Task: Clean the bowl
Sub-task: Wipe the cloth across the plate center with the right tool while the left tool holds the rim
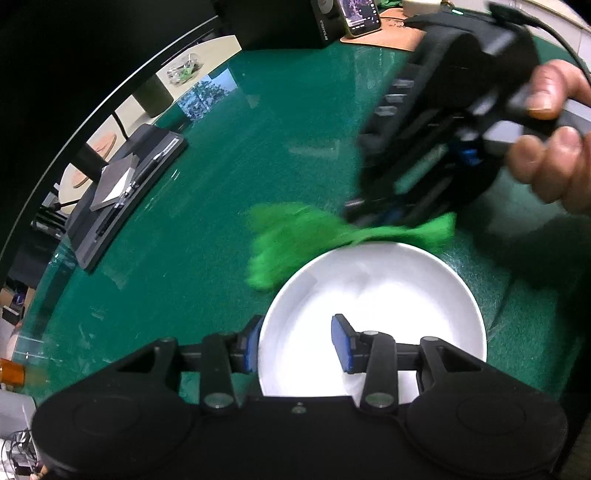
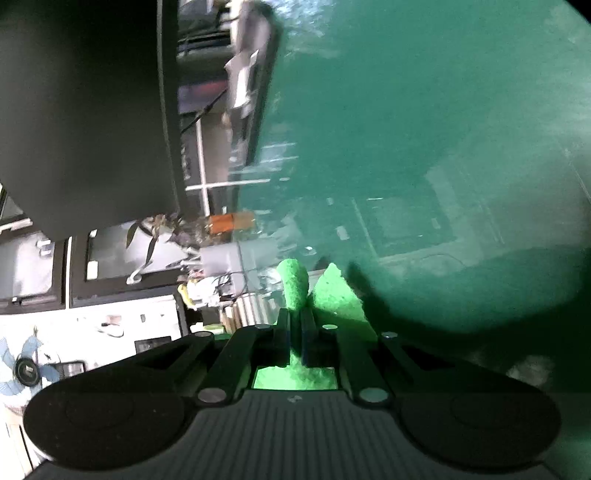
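A white bowl point(image 1: 373, 291) stands on the green table mat point(image 1: 258, 147), seen in the left wrist view. My left gripper point(image 1: 295, 343) straddles its near-left rim, one blue pad outside and one inside, holding it. A bright green cloth point(image 1: 284, 240) lies bunched over the bowl's far rim and hangs to the left. My right gripper point(image 1: 373, 218), held by a hand point(image 1: 554, 129), is shut on that cloth above the far rim. In the right wrist view the right gripper point(image 2: 295, 321) pinches the cloth point(image 2: 295, 284), which sticks out past the tips. The bowl is out of that view.
A black tray with a pen and grey pad point(image 1: 125, 184) lies at the left of the mat. A phone point(image 1: 360, 16), a black speaker point(image 1: 325, 22) and an orange mat point(image 1: 399, 33) sit at the far edge. A dark monitor point(image 2: 74, 110) fills the right wrist view's upper left.
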The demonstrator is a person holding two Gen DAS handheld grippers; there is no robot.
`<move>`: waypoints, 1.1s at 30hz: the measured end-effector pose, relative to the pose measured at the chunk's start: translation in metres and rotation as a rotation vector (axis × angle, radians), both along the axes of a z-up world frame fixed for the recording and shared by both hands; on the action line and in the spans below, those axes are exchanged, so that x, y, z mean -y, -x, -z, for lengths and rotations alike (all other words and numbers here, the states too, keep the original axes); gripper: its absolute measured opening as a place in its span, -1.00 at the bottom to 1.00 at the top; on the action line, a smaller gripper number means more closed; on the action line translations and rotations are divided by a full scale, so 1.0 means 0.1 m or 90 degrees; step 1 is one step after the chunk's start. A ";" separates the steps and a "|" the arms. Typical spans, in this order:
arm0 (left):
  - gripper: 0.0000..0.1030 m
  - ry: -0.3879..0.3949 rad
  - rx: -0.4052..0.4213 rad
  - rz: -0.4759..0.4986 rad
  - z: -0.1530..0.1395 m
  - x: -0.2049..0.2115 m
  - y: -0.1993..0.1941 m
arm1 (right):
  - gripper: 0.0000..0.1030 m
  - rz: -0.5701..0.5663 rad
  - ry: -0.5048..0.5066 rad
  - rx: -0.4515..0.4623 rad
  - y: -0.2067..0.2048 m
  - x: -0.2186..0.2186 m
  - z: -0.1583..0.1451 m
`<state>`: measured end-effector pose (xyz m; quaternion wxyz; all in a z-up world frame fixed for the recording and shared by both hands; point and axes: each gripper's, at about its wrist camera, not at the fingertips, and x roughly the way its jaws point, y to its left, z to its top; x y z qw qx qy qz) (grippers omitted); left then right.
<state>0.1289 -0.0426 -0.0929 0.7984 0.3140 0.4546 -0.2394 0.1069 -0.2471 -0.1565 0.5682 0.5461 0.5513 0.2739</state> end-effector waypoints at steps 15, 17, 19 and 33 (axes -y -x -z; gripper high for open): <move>-0.19 0.001 0.006 0.010 0.01 0.04 0.20 | -0.86 -0.064 0.022 0.041 -0.27 -0.36 -0.11; -0.15 0.007 0.005 0.006 0.01 -0.04 0.02 | -0.85 -0.051 0.029 0.029 -0.19 -0.19 -0.08; -0.14 0.012 0.008 -0.001 0.08 -0.15 -0.30 | -0.85 -0.044 0.038 0.015 -0.09 -0.03 -0.05; -0.08 0.067 0.004 -0.174 0.23 -0.43 -0.66 | -0.30 0.024 0.051 0.017 0.10 0.20 -0.10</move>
